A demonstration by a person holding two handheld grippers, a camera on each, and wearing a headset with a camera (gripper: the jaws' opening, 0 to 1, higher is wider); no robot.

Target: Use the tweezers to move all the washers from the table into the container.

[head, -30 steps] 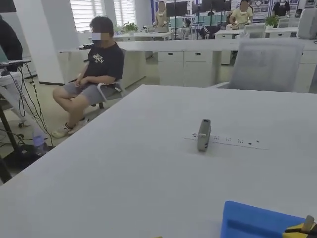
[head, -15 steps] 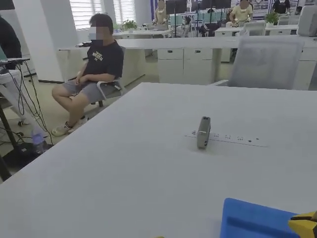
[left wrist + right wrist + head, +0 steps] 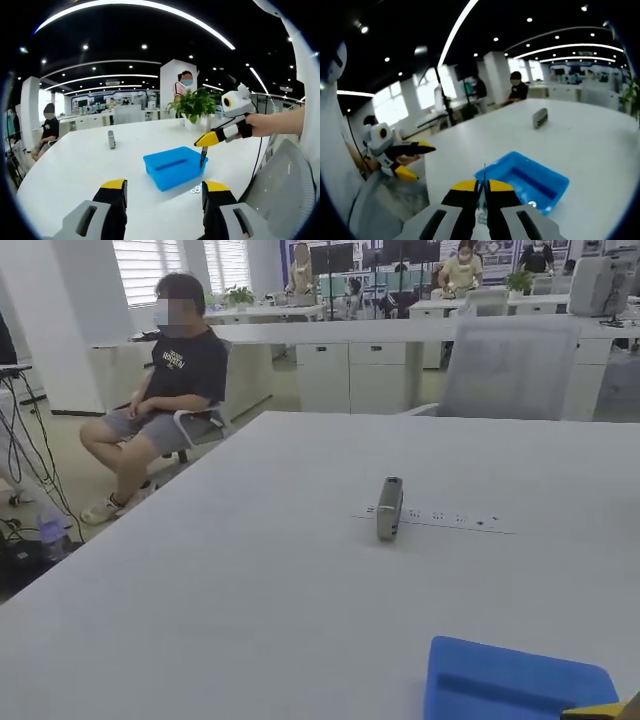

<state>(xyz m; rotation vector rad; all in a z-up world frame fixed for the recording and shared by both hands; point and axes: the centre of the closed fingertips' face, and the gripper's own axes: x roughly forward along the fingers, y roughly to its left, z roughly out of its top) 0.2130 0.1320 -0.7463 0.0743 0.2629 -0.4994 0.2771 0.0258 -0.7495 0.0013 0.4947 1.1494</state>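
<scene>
The blue container stands on the white table. A few small washers lie on the table just by its near corner. My right gripper is shut on thin metal tweezers, whose tips hang over the blue container. A small pale speck lies inside; I cannot tell what it is. In the left gripper view the right gripper holds the tweezers pointing down at the container's right end. My left gripper is open and holds nothing, short of the container. A gripper pokes in beside the container.
A grey pop-up socket block stands mid-table. A potted plant sits at the table's far end. A person sits on a chair off the table's left side. A grey office chair stands behind the table.
The head camera has swung, so the table and container sit further left in the picture. The yellow gripper tip stays at the bottom right corner, a little lower.
</scene>
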